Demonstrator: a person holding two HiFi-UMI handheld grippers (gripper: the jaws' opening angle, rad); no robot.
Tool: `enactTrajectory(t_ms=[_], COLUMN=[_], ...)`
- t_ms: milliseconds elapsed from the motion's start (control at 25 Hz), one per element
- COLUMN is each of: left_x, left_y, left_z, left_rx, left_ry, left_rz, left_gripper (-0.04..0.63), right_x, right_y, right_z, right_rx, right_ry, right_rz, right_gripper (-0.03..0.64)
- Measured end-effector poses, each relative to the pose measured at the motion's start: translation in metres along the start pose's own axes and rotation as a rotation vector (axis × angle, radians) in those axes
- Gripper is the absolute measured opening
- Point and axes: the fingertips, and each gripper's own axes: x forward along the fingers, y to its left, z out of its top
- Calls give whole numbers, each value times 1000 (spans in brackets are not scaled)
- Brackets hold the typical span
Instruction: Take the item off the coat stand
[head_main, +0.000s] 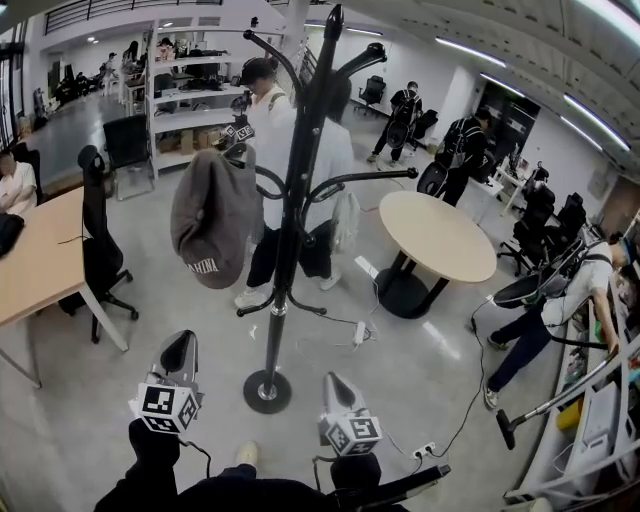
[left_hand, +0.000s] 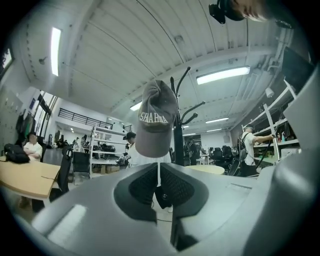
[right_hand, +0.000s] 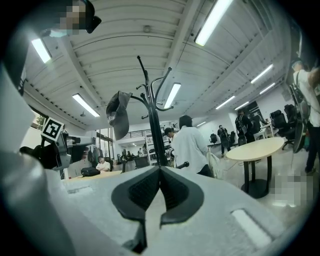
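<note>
Open office: desks (head_main: 40, 262), swivel chairs (head_main: 101, 255), shelving (head_main: 192, 118).

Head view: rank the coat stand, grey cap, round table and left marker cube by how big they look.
1. coat stand, spans nearly the frame's height.
2. round table and grey cap: about alike, so unranked; the table stands farther off.
3. left marker cube.
</note>
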Motion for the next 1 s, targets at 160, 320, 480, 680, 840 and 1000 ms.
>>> enactTrajectory(t_ms=[160, 320, 480, 680, 840, 1000], left_x=[14, 26, 37, 44, 49, 57], left_y=[11, 13, 13, 12, 12, 13], left_z=[29, 47, 61, 95, 119, 133], left_rx=[18, 13, 17, 13, 23, 28], left_ry=[-59, -90, -104, -158, -200, -227], left_rz=[-10, -44, -65, -81, -96, -106], left_gripper=[26, 73, 127, 178, 217, 264], right_x=[8, 13, 16, 16, 15, 15], right_y=[-3, -7, -8, -4, -4, -6], right_z=[2, 6, 6, 8, 7, 6], right_rx=[-2, -12, -13, -15, -8, -7], right_ry=[1, -13, -13, -7, -3, -9], right_rz=[-10, -23, -30, -25, -32, -44], right_gripper=[2, 2, 2, 2, 2, 2])
